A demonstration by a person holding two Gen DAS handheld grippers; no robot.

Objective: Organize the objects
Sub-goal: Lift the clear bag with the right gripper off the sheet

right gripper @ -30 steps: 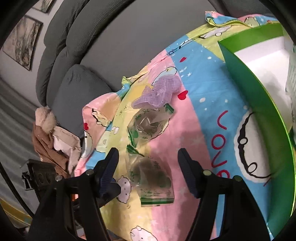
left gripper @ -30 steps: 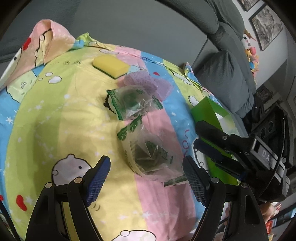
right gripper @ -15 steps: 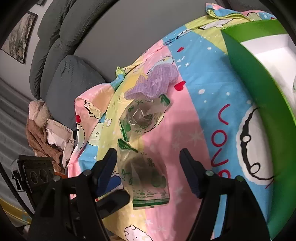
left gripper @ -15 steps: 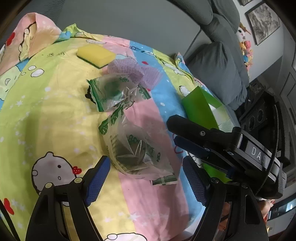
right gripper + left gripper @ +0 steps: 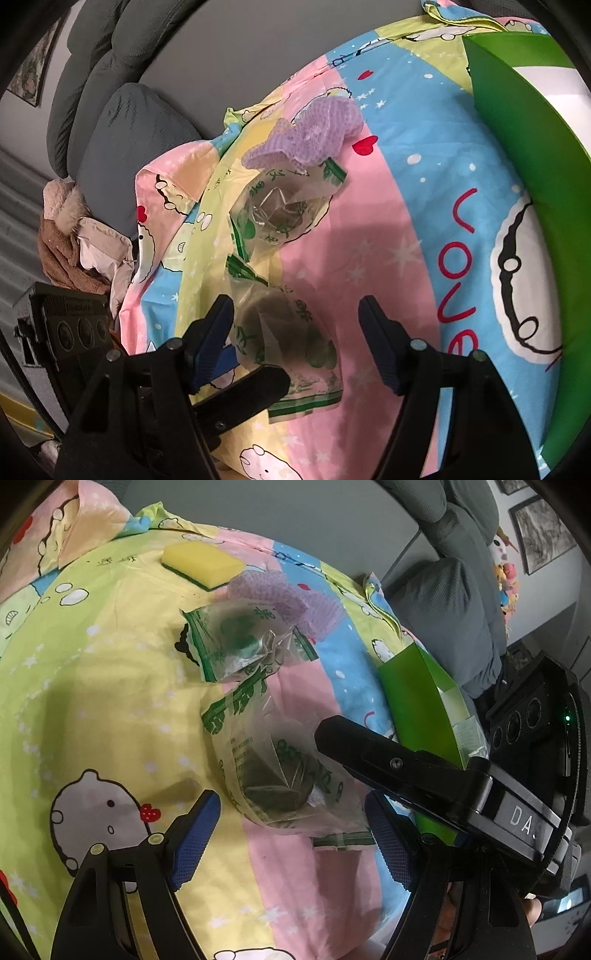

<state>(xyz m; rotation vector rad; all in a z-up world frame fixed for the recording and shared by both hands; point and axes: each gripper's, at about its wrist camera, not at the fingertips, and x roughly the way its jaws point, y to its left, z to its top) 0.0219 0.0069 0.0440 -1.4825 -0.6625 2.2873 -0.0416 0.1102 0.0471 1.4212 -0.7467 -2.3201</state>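
Note:
Two clear bags with green print lie on the cartoon-print cloth. The near bag (image 5: 273, 775) (image 5: 288, 339) holds something dark. It sits just ahead of my open left gripper (image 5: 291, 834) and between the open fingers of my right gripper (image 5: 297, 332); no pad presses on it. One right finger (image 5: 369, 753) reaches over the bag's right edge. A left finger (image 5: 251, 391) shows beside the bag in the right wrist view. The far bag (image 5: 243, 642) (image 5: 284, 214) lies crumpled behind it.
A purple cloth (image 5: 280, 594) (image 5: 314, 129) lies past the far bag, and a yellow sponge (image 5: 203, 565) beyond it. An open green box (image 5: 417, 698) (image 5: 524, 122) stands at the right. Grey sofa cushions (image 5: 454, 602) rise behind the covered surface.
Both grippers have sunk closer to the near bag. The right gripper's finger has slid further left, over the bag's edge, in the left wrist view.

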